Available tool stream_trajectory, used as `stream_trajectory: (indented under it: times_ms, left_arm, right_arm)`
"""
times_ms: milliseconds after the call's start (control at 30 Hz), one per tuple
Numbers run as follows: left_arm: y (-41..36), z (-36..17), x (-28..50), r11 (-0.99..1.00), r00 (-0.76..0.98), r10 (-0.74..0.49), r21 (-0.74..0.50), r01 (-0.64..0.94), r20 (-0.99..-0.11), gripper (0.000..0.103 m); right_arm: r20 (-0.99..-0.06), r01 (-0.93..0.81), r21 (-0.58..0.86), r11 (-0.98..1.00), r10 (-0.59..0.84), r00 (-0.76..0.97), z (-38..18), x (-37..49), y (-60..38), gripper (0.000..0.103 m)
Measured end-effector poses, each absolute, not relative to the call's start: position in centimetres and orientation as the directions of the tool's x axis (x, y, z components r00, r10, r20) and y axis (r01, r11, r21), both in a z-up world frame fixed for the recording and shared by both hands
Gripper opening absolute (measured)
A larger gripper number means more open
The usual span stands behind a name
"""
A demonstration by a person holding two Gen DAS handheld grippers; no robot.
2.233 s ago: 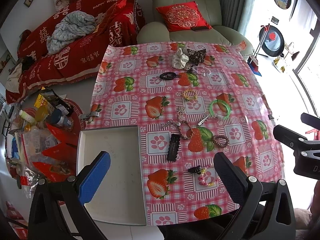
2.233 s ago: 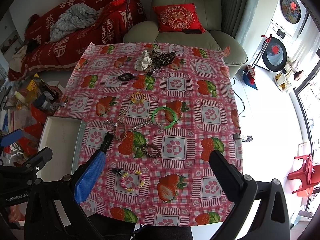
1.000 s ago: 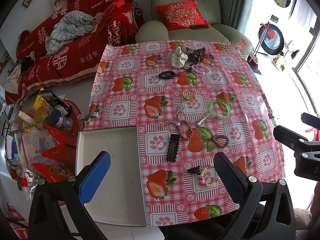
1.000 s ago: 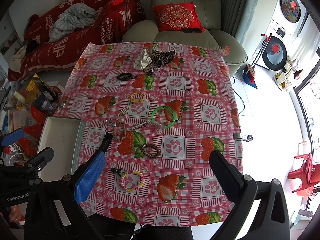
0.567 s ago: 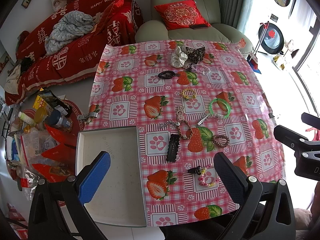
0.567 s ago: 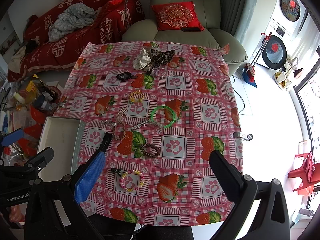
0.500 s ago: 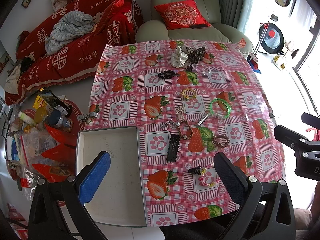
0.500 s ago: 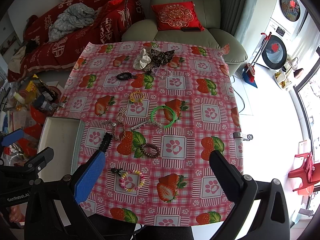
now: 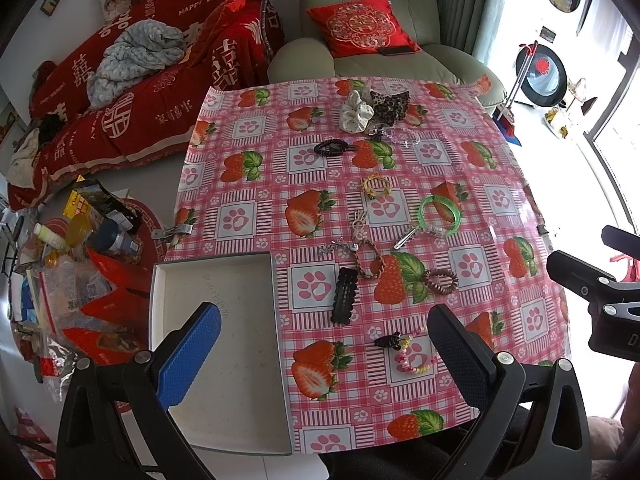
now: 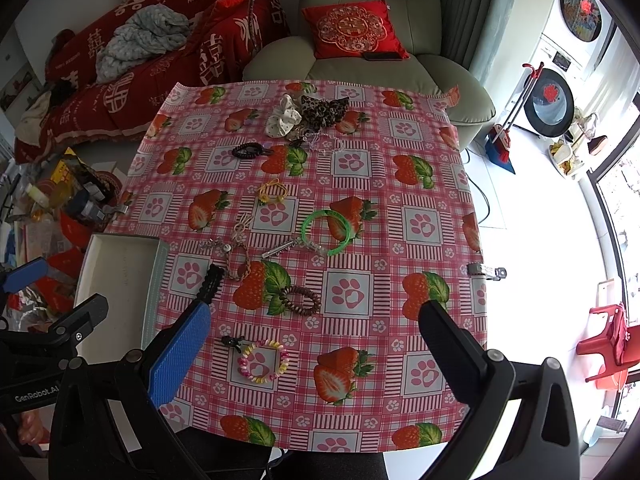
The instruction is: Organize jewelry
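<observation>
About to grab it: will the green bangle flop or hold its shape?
The green bangle keeps a clean round hoop, so probably rigid. It looks glossy, so may slip between claw pads. Lying flat on the tablecloth, it may skid if pushed.

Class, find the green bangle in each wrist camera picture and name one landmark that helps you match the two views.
Left wrist view: the green bangle lies right of centre on the tablecloth, partly over a strawberry.
Right wrist view: the green bangle lies near the picture's centre, again over a strawberry.
Shared landmark: the white tray at the table's left edge.
</observation>
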State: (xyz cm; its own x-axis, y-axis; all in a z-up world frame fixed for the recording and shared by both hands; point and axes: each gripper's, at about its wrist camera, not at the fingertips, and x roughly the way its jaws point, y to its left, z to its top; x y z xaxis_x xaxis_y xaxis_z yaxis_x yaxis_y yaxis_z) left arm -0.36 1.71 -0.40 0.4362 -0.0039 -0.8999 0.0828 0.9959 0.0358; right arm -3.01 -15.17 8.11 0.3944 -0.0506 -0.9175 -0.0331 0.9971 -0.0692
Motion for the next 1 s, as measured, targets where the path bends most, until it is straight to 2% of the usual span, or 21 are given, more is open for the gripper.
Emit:
stream_trajectory:
  times_ms: [433,533,767,1000]
  left_arm:
    - [2.7,-1.5,0.6,0.997,0.402,-0.021,0.013,0.082,-0.915,0.103]
    - [3.3,-2.6,1.3,0.996,0.362,-0.03,0.004,0.093,-0.932,0.103]
    - [3.6,-5.1,3.6,0.986,0.351,0.024,0.08,0.146,-0.936,0.103]
    - [3.0,-8.5,7.2,0.984,0.313,0.004,0.059,0.166,-0.95,0.103]
  right_arm:
    - [-0.933,0.031,-0.041,0.999,-0.049,0.357,7.0,-2.8,-16.0,0.103]
    - [-0.942,0.064,-0.026,0.998,-0.046,0.333,6.1,-2.8,-16.1,0.103]
    - [-0.959,0.138,-0.01,0.99,-0.049,0.278,3.0,-2.3,-16.5,0.103]
    - [-0.969,0.177,-0.013,0.984,-0.056,0.242,-0.1,-0.9,-17.7,0.103]
